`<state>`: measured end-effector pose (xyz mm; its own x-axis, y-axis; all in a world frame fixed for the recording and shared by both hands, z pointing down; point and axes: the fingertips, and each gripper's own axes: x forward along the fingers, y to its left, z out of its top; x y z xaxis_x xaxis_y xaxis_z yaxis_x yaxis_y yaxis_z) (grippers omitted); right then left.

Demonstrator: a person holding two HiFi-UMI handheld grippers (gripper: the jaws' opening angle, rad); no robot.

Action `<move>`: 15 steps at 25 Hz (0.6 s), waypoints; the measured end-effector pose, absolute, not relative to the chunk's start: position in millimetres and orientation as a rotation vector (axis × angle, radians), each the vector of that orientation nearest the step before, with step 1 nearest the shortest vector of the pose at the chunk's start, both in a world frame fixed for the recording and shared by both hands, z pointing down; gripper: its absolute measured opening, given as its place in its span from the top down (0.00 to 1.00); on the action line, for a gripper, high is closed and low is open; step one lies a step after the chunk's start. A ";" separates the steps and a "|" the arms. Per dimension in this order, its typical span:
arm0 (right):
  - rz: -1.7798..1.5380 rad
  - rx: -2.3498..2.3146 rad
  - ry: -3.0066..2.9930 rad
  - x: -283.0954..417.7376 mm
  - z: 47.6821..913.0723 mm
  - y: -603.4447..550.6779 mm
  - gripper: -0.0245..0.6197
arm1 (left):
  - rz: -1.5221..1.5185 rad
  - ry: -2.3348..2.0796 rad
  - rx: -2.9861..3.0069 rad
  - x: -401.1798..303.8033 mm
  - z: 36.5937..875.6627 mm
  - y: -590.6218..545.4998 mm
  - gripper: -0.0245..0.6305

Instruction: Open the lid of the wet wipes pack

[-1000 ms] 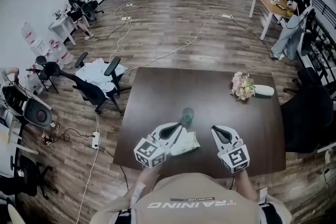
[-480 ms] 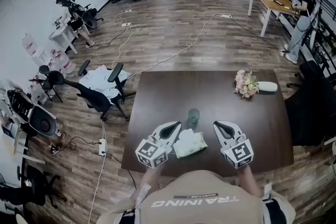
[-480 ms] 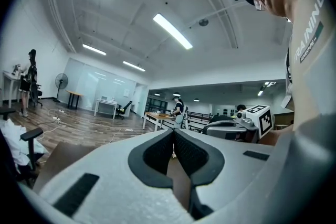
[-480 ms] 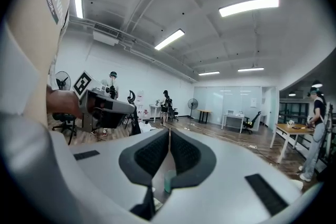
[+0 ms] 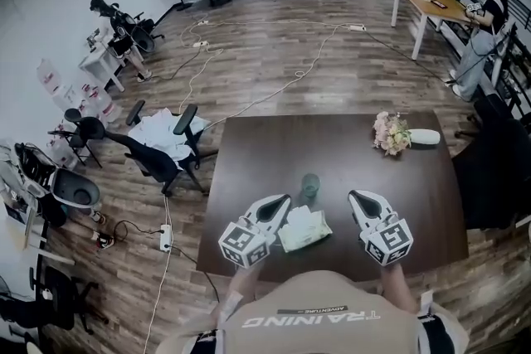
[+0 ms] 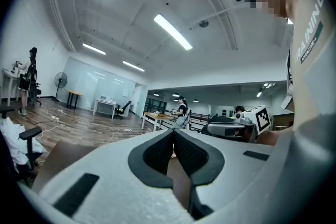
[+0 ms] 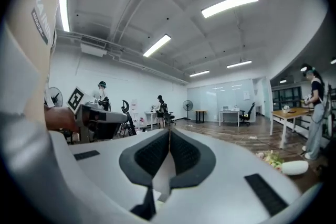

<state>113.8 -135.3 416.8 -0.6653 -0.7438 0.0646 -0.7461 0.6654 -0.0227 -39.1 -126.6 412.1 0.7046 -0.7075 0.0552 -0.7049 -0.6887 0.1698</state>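
The wet wipes pack, pale with a crinkled wrapper, lies flat near the front edge of the dark brown table. My left gripper hovers just left of the pack, its jaws closed together with nothing between them. My right gripper stays a little right of the pack, also shut and empty. In the left gripper view the closed tips point level across the room. The right gripper view likewise has its tips meeting, with no pack in sight.
A small green cup stands just behind the pack. A bunch of flowers and a white object lie at the table's far right. Office chairs stand left of the table, another dark chair to its right.
The head view has shifted a little. Both grippers remain shut beside the pack; the right one has rolled slightly. The pack has not moved on the table.
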 end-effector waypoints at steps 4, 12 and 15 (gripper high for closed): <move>0.055 1.250 -2.798 110.8 420.9 -125.8 0.94 | -0.011 -1.134 2.734 -39.6 413.1 -124.0 0.95; 0.166 1.304 -2.822 117.9 428.9 -121.8 0.94 | 0.001 -1.108 2.744 -37.2 417.6 -119.4 0.95; 0.150 1.304 -2.803 119.9 430.5 -122.3 0.94 | 0.005 -1.110 2.729 -38.3 422.9 -122.7 0.95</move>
